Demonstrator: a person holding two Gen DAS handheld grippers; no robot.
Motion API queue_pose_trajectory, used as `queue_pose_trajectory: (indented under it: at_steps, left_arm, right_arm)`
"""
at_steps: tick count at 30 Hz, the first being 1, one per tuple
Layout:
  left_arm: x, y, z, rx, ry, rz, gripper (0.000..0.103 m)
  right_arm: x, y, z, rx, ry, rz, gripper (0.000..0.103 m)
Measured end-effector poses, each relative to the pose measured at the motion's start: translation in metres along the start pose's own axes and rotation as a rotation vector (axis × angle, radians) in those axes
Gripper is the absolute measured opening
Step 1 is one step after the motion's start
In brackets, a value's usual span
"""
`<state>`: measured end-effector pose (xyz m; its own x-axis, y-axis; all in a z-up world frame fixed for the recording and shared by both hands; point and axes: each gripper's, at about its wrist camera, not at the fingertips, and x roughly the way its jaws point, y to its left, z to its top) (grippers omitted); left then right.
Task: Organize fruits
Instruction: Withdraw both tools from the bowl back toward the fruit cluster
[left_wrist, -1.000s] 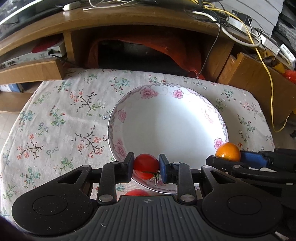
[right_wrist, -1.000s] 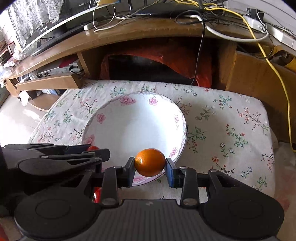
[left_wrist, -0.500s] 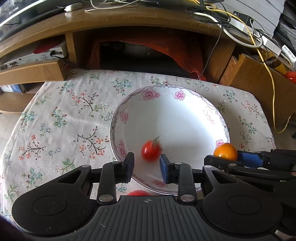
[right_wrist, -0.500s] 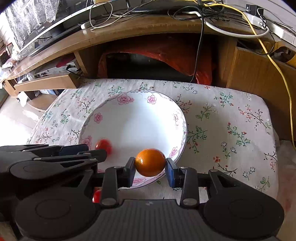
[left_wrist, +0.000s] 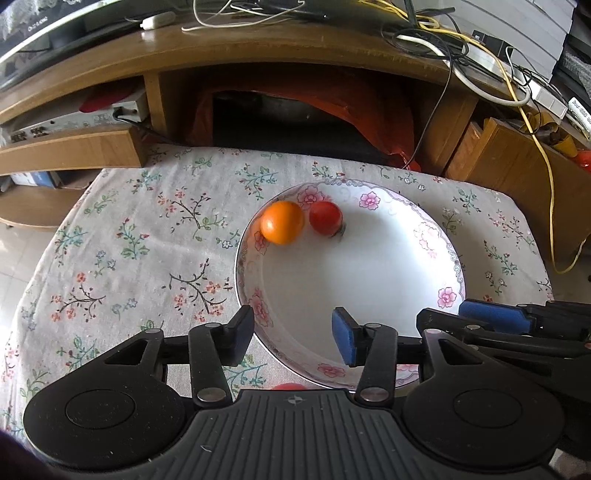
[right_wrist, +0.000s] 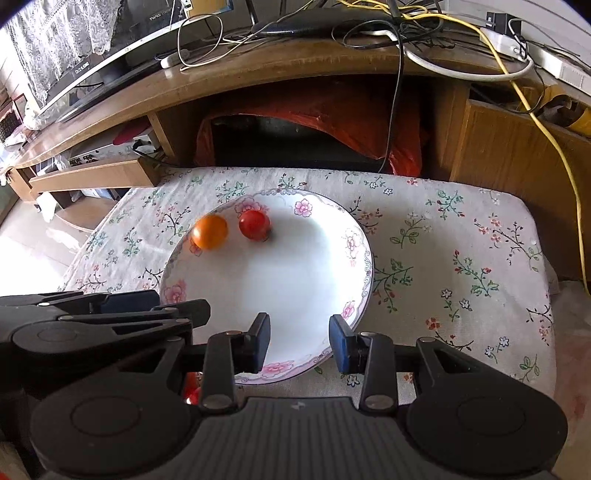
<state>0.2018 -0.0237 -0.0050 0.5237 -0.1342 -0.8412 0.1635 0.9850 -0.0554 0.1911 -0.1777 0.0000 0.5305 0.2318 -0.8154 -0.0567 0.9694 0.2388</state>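
While I hold both grippers low over the near edge of the plate, neither one has anything between its fingers. My left gripper stands wide apart, its two black fingers with blue pads hanging over the plate's near rim and touching nothing. My right gripper is spread just as wide, its fingers also over the near rim, with bare white porcelain visible in the gap. The two tools sit side by side, close together; each one's black linkage shows at the edge of the other's view.

The plate is white with pink flowers round the rim and rests on a cloth printed with small flower sprigs. Two fruits lie on the far left part of the plate, well apart from both grippers. An orange sits against the rim, and a red tomato lies just to its right, touching it or very nearly; I cannot tell which. The tomato is slightly blurred.

Another red fruit peeks out at the plate's near edge, mostly hidden behind my left gripper's body. Beyond the cloth stands a wooden desk strewn with cables.
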Motion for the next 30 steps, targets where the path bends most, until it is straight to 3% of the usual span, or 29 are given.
queue_pose_trajectory:
  at_steps: [30]
  left_arm:
    - [-0.035, -0.001, -0.015, -0.002, -0.042, -0.004, 0.059]
  right_arm:
    - [-0.037, 0.017, -0.018, -0.039, -0.044, -0.012, 0.037]
